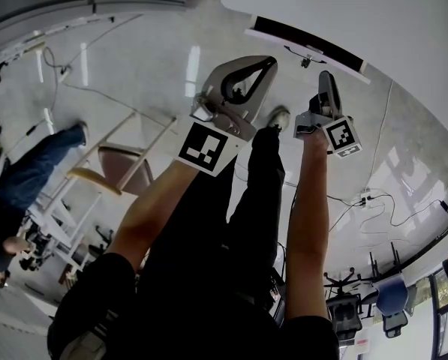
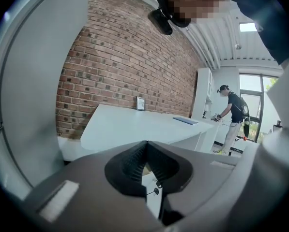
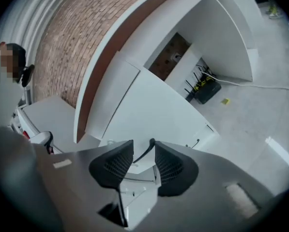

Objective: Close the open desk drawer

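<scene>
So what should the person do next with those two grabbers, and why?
Probably move the right gripper forward to the front of what looks like the open drawer and push it in. It juts out from under the white desk, and that gripper hangs short of it, jaws apart and empty.

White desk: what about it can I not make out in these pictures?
Head view: the white desk is cut off by the top edge.
Left gripper view: the shut grey left gripper hides the desk's lower front; the small framed picture is too small to read.
Right gripper view: the open grey right gripper covers the desk's near part.
</scene>
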Tool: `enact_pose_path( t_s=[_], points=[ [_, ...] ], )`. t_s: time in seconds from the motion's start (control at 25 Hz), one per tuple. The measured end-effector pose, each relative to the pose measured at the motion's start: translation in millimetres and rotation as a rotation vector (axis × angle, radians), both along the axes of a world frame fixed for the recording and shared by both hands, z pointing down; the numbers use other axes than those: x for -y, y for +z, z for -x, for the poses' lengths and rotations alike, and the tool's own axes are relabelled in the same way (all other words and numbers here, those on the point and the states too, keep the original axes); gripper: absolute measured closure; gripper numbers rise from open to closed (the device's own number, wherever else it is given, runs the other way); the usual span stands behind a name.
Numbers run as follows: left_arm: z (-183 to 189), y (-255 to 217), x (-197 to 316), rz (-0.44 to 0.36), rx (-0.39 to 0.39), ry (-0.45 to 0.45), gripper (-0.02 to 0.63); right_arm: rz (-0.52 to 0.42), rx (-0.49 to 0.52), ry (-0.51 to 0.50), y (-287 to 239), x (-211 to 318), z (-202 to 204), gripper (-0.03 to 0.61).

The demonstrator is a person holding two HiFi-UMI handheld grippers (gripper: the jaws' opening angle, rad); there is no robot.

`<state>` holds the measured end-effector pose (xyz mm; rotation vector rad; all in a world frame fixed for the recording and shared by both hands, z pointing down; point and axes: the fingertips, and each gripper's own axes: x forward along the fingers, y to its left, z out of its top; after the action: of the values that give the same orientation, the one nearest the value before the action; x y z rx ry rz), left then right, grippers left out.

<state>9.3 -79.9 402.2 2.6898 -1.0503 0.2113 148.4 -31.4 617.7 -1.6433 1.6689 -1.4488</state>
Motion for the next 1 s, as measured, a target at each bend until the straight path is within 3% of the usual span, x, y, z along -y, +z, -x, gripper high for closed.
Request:
enact_pose_path(
  t_s=[0.32, 1.0],
  points=[
    [5, 9, 1, 0.026, 0.004, -0.022, 0.595, 0.007, 0.116, 0.056, 24, 17, 14, 0.434],
    [16, 18, 5, 0.046, -0.001, -0.025, 0.595, 0.003, 0.151, 0.076, 21, 33, 16, 0.52]
  ],
)
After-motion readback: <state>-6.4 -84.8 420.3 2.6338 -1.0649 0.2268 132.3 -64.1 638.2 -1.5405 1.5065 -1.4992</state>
